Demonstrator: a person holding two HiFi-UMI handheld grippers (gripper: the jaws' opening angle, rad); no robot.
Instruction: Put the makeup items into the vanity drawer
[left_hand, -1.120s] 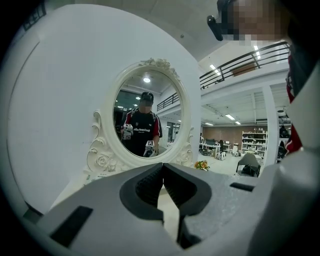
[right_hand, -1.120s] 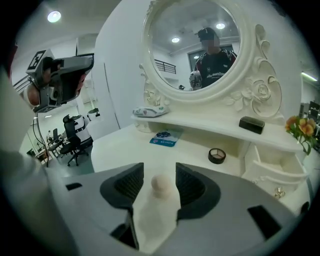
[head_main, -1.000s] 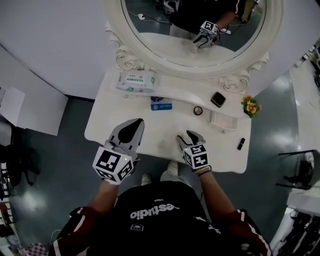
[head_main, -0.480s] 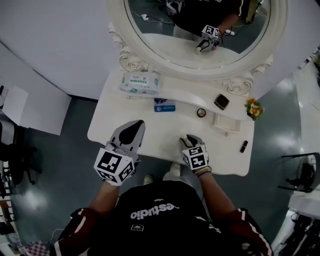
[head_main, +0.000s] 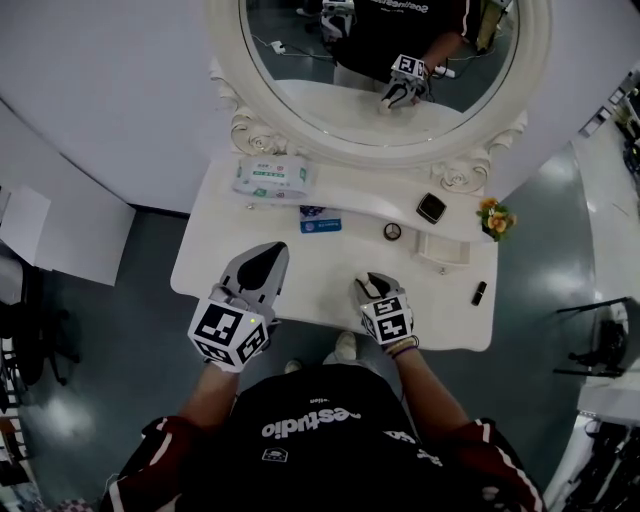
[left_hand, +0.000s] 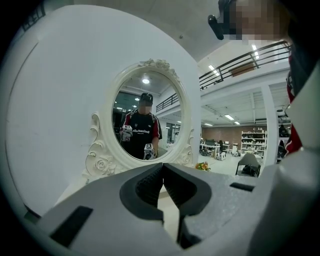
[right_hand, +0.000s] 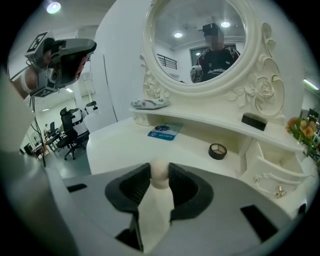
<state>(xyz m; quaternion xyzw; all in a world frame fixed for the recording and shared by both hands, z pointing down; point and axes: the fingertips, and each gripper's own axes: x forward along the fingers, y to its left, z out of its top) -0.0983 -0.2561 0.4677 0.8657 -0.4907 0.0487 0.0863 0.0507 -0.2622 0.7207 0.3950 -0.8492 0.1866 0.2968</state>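
Observation:
My right gripper (head_main: 368, 283) is at the front edge of the white vanity (head_main: 210, 262). Its jaws are closing, and its pads touch both sides of a round cream drawer knob (right_hand: 159, 176). My left gripper (head_main: 262, 255) hovers above the vanity's left front, shut with nothing in it; its pads meet in the left gripper view (left_hand: 163, 170). On the top lie a round compact (head_main: 392, 231), a black square compact (head_main: 431, 208) on the raised shelf, a blue packet (head_main: 321, 225) and a black tube (head_main: 479, 293) at the right.
A wipes pack (head_main: 271, 176) lies on the shelf at the left under the oval mirror (head_main: 380, 70). A small open drawer (head_main: 443, 250) and a flower posy (head_main: 494, 218) stand at the right. Grey floor surrounds the vanity.
The right gripper's jaws have narrowed around the knob at the vanity's front edge. The left gripper has stayed in place. The head view has shifted slightly.

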